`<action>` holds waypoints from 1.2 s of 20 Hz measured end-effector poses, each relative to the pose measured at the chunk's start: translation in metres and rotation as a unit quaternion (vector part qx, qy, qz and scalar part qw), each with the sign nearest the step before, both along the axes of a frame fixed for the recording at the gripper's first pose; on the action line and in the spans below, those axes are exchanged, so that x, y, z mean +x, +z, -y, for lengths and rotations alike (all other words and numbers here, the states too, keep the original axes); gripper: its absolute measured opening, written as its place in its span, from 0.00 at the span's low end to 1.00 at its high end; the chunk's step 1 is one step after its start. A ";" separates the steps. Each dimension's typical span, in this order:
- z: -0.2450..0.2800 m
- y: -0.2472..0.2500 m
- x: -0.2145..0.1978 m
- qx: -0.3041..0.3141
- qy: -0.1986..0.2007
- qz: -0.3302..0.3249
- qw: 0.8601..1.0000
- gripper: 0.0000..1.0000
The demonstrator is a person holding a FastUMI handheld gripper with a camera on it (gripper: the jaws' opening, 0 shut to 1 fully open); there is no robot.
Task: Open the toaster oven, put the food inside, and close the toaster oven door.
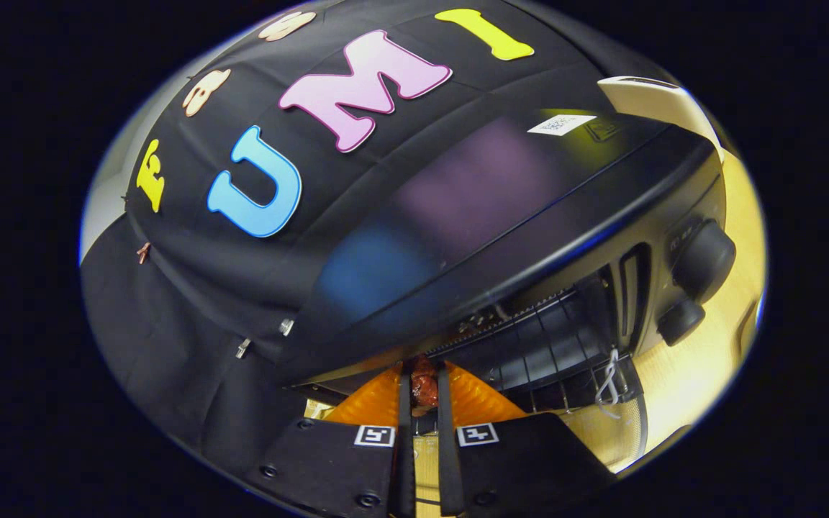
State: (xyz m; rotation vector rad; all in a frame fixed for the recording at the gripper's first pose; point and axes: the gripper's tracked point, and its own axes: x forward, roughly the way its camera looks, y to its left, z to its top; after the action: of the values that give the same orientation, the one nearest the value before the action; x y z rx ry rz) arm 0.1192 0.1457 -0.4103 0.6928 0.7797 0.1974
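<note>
The black toaster oven point(501, 194) fills the space ahead, seen from just above its glossy top. Its door is open and the wire rack point(544, 345) inside shows below the top's front edge. My gripper point(424, 388) reaches toward the oven mouth, its orange fingers point(368, 403) shut on a small reddish-brown piece of food point(424, 385) held between the tips. The food is at the oven's opening, just over the near end of the rack. Two round knobs point(702, 259) sit on the oven's right side panel.
A light wooden table point(695, 374) lies under and to the right of the oven. A white cord loop point(607, 385) hangs by the lowered door's edge. A cream box point(655, 101) stands behind the oven. The black cloth wall is close on the left.
</note>
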 end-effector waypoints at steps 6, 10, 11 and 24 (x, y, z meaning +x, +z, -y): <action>0.031 -0.002 0.003 -0.059 -0.024 0.001 0.998 0.63; 0.050 -0.002 -0.015 -0.116 -0.025 -0.014 0.993 0.98; 0.054 0.000 -0.020 -0.132 -0.023 -0.016 0.991 0.98; 0.014 0.037 -0.154 -0.229 0.101 -0.043 0.967 0.98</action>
State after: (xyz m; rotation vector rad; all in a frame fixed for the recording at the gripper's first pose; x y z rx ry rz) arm -0.0350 0.1322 -0.3731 0.1842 0.9392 0.1639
